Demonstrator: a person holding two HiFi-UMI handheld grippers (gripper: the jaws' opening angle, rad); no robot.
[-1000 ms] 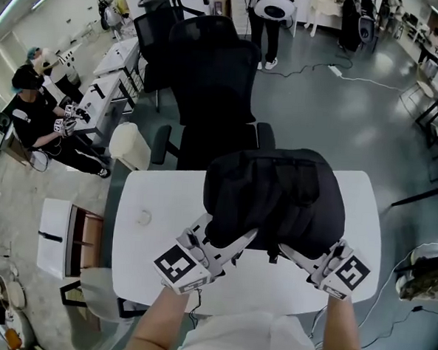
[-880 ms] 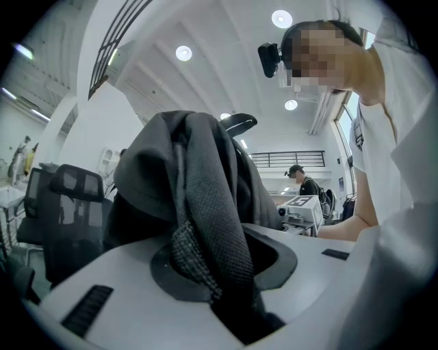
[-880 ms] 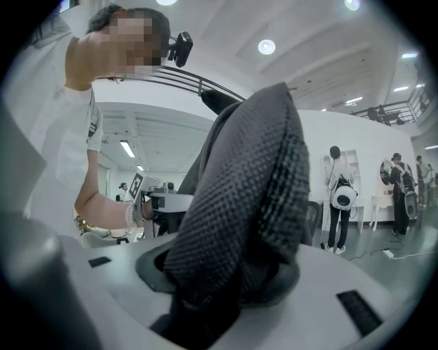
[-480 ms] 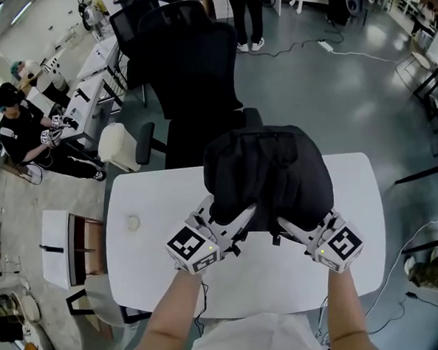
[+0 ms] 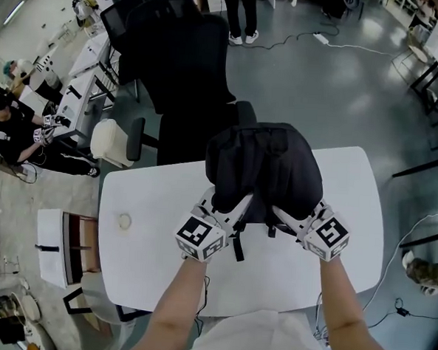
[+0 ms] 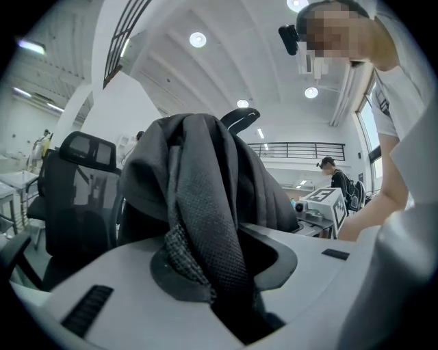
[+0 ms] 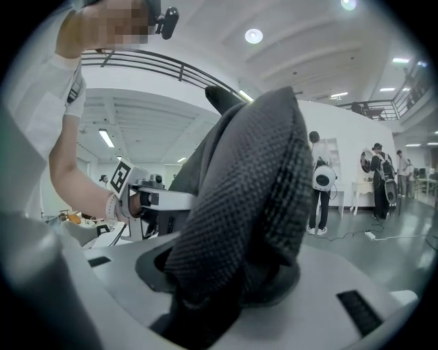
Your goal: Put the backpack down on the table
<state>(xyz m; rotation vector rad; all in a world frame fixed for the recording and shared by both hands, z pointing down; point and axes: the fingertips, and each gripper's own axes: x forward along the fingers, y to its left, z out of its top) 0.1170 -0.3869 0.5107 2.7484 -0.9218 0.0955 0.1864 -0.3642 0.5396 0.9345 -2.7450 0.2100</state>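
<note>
A black backpack (image 5: 264, 166) is held upright over the far half of the white table (image 5: 151, 203); I cannot tell whether its bottom touches the top. My left gripper (image 5: 234, 206) is shut on the left shoulder strap (image 6: 205, 232), which runs down between its jaws. My right gripper (image 5: 284, 215) is shut on the thick padded right strap (image 7: 239, 205). A loose strap end (image 5: 237, 247) dangles between the two grippers. The left gripper view shows the bag's body (image 6: 198, 157) rising just beyond the jaws. Each gripper view shows the other gripper's marker cube beside the bag.
A black office chair (image 5: 181, 65) stands right behind the table's far edge, with a beige chair (image 5: 110, 142) to its left. A small round thing (image 5: 124, 220) lies on the table's left part. People sit at desks far left (image 5: 14, 128); a cable (image 5: 323, 40) crosses the floor.
Both grippers have come down with the backpack and moved a little toward the table's far side. The bag now sits lower over the tabletop. Both grips are unchanged.
</note>
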